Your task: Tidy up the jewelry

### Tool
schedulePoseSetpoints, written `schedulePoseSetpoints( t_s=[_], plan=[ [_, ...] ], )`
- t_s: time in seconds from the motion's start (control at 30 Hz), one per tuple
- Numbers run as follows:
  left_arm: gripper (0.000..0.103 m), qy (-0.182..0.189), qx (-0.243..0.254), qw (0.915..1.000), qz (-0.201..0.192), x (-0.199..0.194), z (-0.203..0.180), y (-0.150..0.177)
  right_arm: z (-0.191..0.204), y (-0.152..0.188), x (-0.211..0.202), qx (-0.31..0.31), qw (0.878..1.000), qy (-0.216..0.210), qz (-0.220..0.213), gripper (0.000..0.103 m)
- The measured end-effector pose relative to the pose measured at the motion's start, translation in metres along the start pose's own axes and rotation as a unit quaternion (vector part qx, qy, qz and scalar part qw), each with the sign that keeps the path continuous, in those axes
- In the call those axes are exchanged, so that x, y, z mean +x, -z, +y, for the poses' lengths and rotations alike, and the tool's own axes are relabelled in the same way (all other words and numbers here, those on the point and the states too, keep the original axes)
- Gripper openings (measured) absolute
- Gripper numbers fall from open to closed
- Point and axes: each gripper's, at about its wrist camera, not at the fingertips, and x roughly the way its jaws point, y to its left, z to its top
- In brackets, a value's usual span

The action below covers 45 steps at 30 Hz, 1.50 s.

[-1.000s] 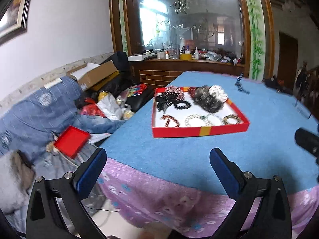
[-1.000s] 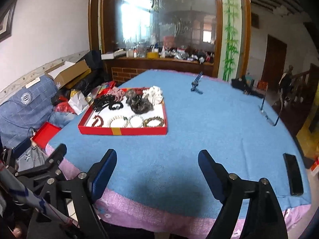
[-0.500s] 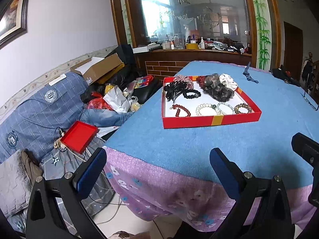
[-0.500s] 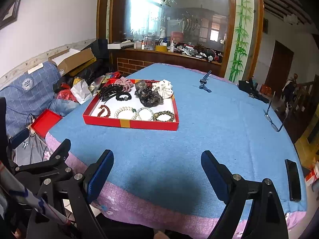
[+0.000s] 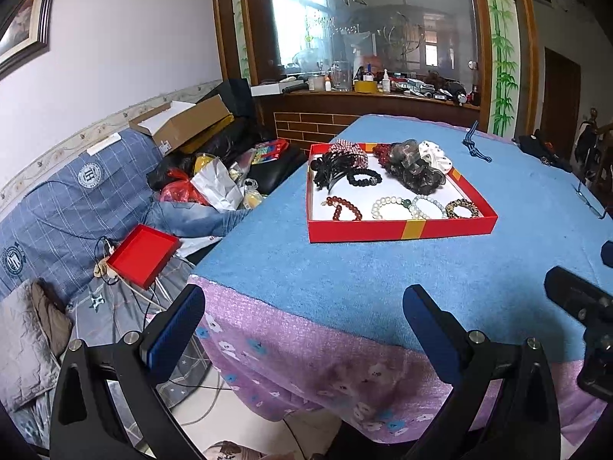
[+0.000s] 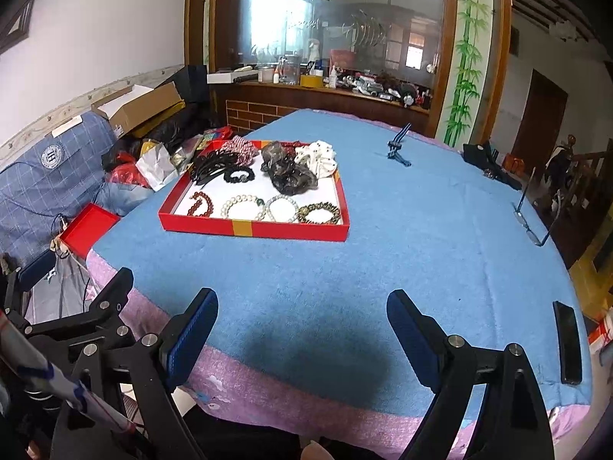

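- Blue cloth covers the tabletop [image 6: 402, 237], with a purple flowered cloth hanging below its near edge; a cluttered blue sofa stands to the left and a wood-framed glass partition behind
- Red tray [image 6: 245, 228] lies flat on the tabletop, well ahead of both grippers, its long side with the gold band turned toward them
- Inside it, hair scrunchies [image 6: 287, 170] and a black clip are heaped along the far side, and a row of bead bracelets [image 6: 268, 209] lies along the near wall, running left to right
- Left gripper [image 5: 302, 314] hangs over the near left corner of the tabletop, jaws spread wide, nothing between them
- Right gripper [image 6: 302, 318] hovers over the near edge, jaws equally wide and empty
- From the left gripper the tray lies ahead and slightly right; from the right gripper, ahead and to the left
- Neither looks clearly nearer; either would probably have to reach forward over the near wall to meet the bracelets
- Spectacles [image 6: 532, 222] and a dark phone [image 6: 567, 345] lie well off to the right
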Motion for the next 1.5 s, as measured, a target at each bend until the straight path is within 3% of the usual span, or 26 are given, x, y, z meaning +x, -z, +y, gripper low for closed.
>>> schedulePoseSetpoints(
  t_s=[1.5],
  plan=[
    [0.103, -0.011, -0.008, 0.9999, 0.007, 0.008, 0.010, 0.010, 0.007, 0.006, 0.014, 0.003, 1.000, -0.001, 0.026, 0.093]
  ],
)
